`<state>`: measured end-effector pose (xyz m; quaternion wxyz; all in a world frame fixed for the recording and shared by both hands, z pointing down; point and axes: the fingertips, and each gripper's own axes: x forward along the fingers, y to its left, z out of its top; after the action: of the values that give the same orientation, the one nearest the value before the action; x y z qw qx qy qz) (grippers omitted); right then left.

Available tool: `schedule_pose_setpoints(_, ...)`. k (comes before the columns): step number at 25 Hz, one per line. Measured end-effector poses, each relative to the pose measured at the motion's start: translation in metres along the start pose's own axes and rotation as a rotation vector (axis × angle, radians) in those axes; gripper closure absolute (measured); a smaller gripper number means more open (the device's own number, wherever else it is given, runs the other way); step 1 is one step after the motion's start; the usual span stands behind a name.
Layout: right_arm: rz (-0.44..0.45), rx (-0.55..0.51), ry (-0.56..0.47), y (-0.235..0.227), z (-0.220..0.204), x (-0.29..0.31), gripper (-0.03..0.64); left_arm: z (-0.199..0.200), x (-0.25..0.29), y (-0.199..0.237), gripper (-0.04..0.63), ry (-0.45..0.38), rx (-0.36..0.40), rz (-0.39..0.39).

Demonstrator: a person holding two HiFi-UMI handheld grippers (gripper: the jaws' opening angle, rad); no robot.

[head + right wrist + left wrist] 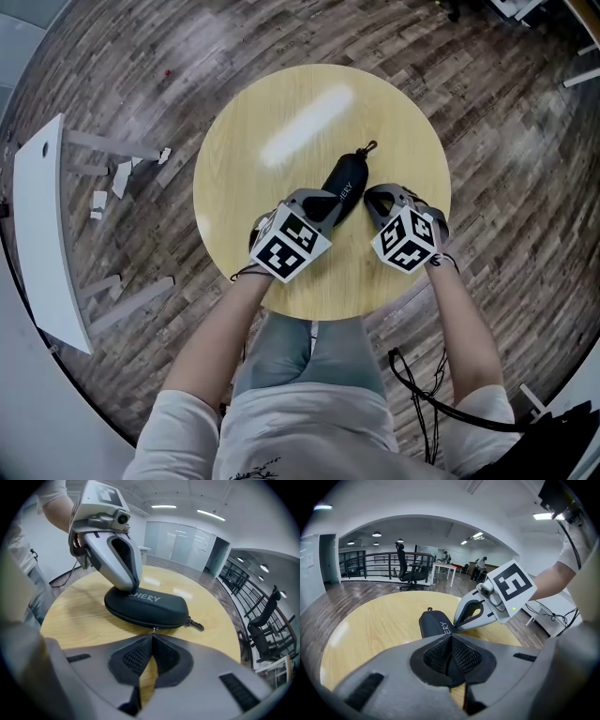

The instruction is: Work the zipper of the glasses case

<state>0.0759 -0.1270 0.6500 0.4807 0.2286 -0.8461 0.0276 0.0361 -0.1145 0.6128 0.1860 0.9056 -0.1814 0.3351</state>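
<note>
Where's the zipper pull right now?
Right gripper view: the zipper pull sits at the glasses case's near edge, pinched at the right gripper's shut tips, left of the end clip.

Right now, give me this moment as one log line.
left tongs: shut, tip pressing glasses case top | right tongs: shut on zipper pull | case: looks zipped, flat on round wooden table

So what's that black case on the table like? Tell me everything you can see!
The glasses case is black and oval, with a smooth, firm-looking shell and white letters on its lid. It lies flat on the round wooden table, and its zip looks shut. A small dark clip hangs off its far end. The left gripper has its jaws pinching the near end, and the right gripper has its jaws closed on the little metal zipper pull.
</note>
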Motion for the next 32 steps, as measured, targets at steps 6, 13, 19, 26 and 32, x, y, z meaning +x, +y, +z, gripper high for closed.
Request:
schedule_pose_setpoints(6, 0.036, 0.101, -0.052, 0.039, 0.011, -0.005, 0.617, 0.000, 0.000, 0.001, 0.591, -0.013, -0.011, -0.001)
schedule_pose_setpoints(13, 0.040, 0.247, -0.099, 0.078, 0.029, -0.004, 0.617, 0.004, -0.004, 0.001, 0.591, -0.031, -0.014, -0.002)
schedule_pose_setpoints(19, 0.040, 0.340, -0.132, 0.097, 0.046, 0.003, 0.617, 0.005, -0.004, 0.005, 0.591, -0.062, -0.022, -0.007)
schedule_pose_setpoints(26, 0.004, 0.370, -0.139, 0.096, 0.038, -0.004, 0.617, 0.006, -0.009, 0.001, 0.591, -0.091, -0.035, -0.008)
schedule_pose_setpoints(32, -0.071, 0.338, -0.061, 0.067, -0.021, -0.035, 0.617, 0.036, -0.002, -0.006, 0.591, -0.145, 0.017, 0.000)
